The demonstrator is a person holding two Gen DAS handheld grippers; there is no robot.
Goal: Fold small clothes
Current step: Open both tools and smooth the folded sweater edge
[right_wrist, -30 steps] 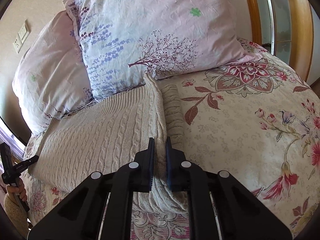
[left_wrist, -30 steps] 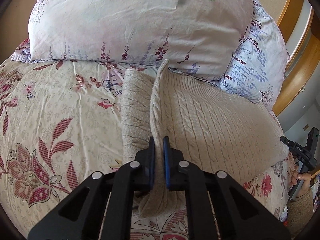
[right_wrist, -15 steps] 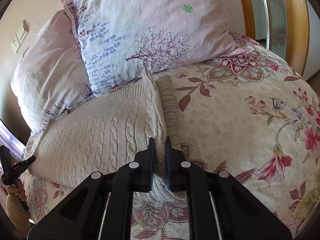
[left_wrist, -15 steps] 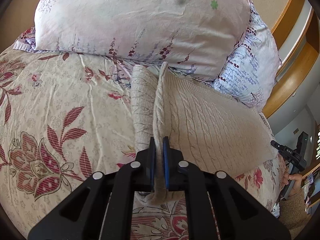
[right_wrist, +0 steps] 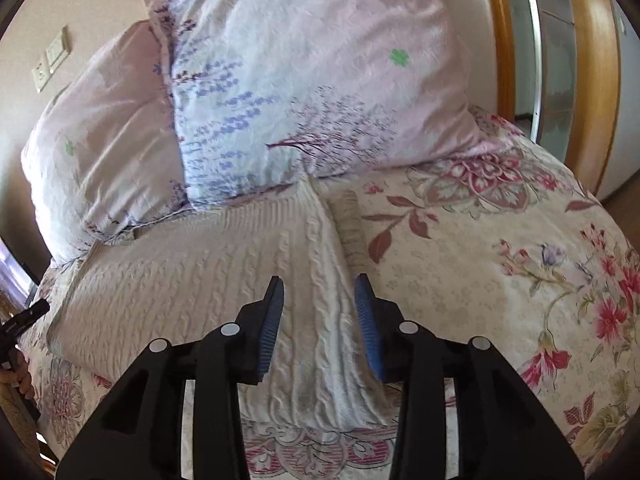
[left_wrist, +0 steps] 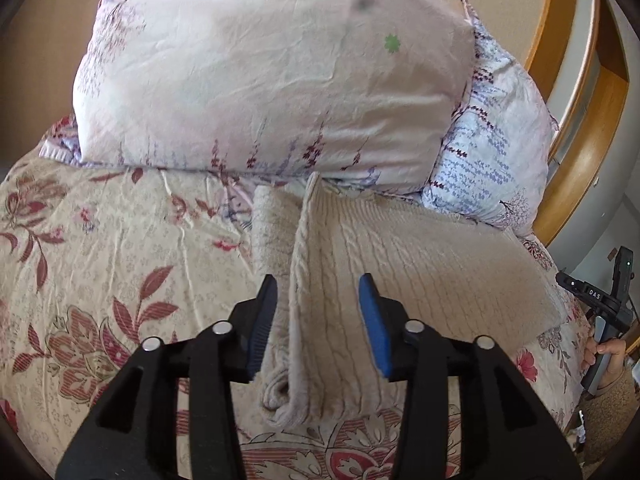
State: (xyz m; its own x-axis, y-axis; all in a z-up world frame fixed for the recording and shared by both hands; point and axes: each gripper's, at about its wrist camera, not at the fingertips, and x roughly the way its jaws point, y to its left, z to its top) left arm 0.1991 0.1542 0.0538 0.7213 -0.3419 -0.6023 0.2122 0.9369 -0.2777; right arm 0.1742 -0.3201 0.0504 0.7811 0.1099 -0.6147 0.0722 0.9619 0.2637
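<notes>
My left claw [left_wrist: 318,312] stands spread, its blue pads apart on either side of a raised ridge of the cream cable-knit sweater [left_wrist: 420,272], gripping nothing. My right claw [right_wrist: 319,312] is spread the same way over the opposite edge of the sweater. The sweater lies flat on the floral bedspread [left_wrist: 100,248], its far edge tucked against the pale pink pillow [left_wrist: 260,80] and the lilac-print pillow [right_wrist: 300,92]. My own claw bodies hide the sweater's nearest hem. Both views are somewhat blurred.
</notes>
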